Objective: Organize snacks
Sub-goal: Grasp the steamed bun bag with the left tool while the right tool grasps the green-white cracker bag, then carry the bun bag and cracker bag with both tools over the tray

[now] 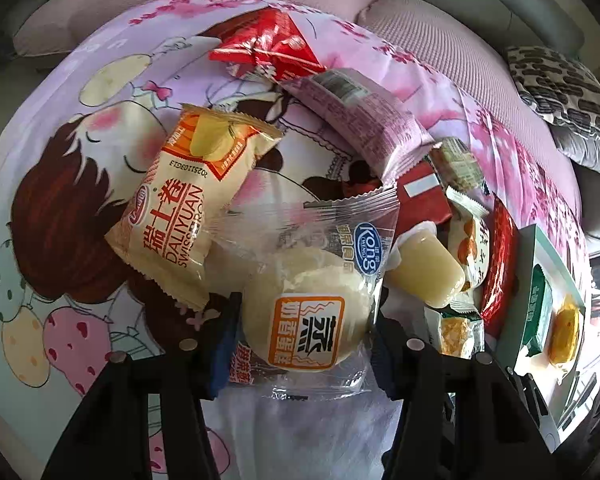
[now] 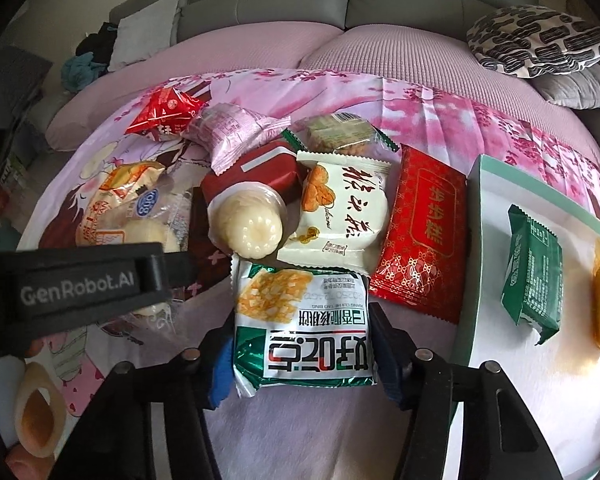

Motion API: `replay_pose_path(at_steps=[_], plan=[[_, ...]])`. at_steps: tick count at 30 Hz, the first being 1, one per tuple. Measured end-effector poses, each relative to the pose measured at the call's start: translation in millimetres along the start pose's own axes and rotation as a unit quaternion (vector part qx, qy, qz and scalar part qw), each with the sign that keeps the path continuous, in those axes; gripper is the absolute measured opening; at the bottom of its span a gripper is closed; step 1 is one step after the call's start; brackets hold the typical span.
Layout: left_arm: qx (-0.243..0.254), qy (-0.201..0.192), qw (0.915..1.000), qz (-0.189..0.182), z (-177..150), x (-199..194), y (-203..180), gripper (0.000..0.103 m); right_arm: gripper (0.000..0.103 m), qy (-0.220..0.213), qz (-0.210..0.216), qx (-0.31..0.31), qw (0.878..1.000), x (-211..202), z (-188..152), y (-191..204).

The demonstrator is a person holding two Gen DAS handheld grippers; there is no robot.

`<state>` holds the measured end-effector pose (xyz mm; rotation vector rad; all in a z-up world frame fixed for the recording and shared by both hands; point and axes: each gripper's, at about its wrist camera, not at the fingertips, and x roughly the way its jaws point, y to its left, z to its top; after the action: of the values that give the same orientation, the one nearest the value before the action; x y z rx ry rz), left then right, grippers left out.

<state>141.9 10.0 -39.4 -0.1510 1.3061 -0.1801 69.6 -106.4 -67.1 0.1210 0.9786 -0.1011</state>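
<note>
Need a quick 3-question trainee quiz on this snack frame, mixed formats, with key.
1. True or false: the tray already holds a green packet.
2. What sits between the left gripper's pads? A jelly cup; B clear-wrapped bun; C red packet.
3. Name the packet between the right gripper's pads.
Key: 1 true; 2 B; 3 green-and-white cracker pack.
</note>
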Motion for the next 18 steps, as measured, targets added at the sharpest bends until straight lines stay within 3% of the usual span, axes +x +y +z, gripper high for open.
replay_pose_path(at_steps=[9,18], plan=[[-0.003,-0.033,0.9994,-0.006,3,-25,6,0.057,0.060,-0.013,0.020,0.025,0.999,-18,1,-10],[0.005,-0.082,0.9966,-0.007,-1,-53,8,0.057,0.060,-0.056,0.026,0.043,0.997,-56,5,-22]])
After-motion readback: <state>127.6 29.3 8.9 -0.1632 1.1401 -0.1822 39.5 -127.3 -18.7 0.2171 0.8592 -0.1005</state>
